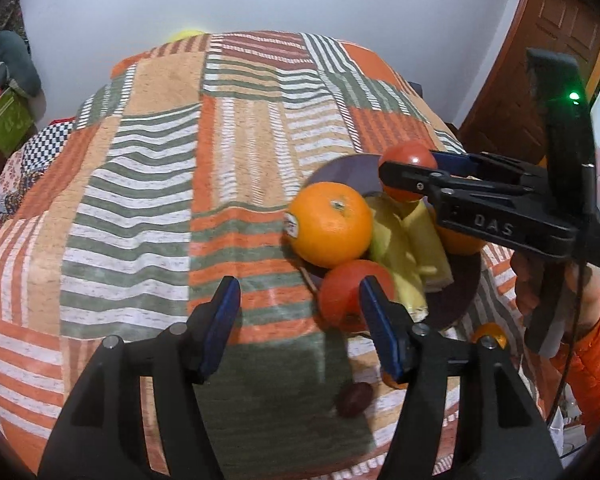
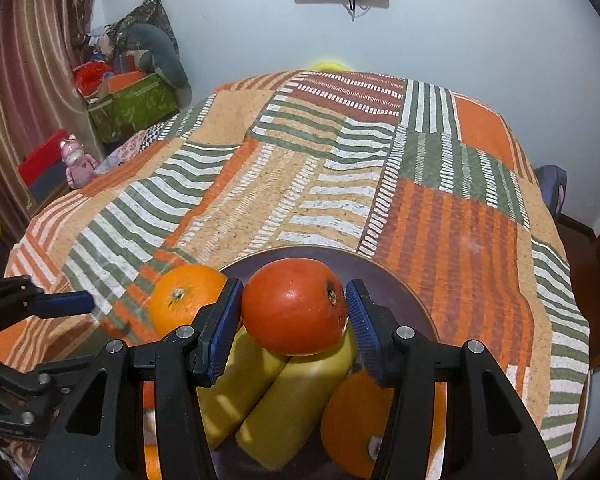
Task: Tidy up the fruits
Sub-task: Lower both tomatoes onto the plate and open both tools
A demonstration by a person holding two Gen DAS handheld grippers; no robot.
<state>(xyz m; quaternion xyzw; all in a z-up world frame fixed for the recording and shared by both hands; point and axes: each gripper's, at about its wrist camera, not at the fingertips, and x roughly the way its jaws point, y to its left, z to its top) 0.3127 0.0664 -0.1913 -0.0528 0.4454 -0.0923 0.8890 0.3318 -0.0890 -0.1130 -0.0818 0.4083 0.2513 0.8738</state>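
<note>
Pinching the tomato (image 2: 294,306) across its belly, right gripper (image 2: 294,312) probably needs gentle pressure since it's smooth, squashy; left gripper (image 1: 296,308) hangs spread, empty.

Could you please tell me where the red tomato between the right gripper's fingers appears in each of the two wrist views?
Left wrist view: the tomato sits right of centre, at the tip of the right gripper, above the plate.
Right wrist view: the tomato is low centre.
Shared landmark: the stickered orange at the plate's left edge.
</note>
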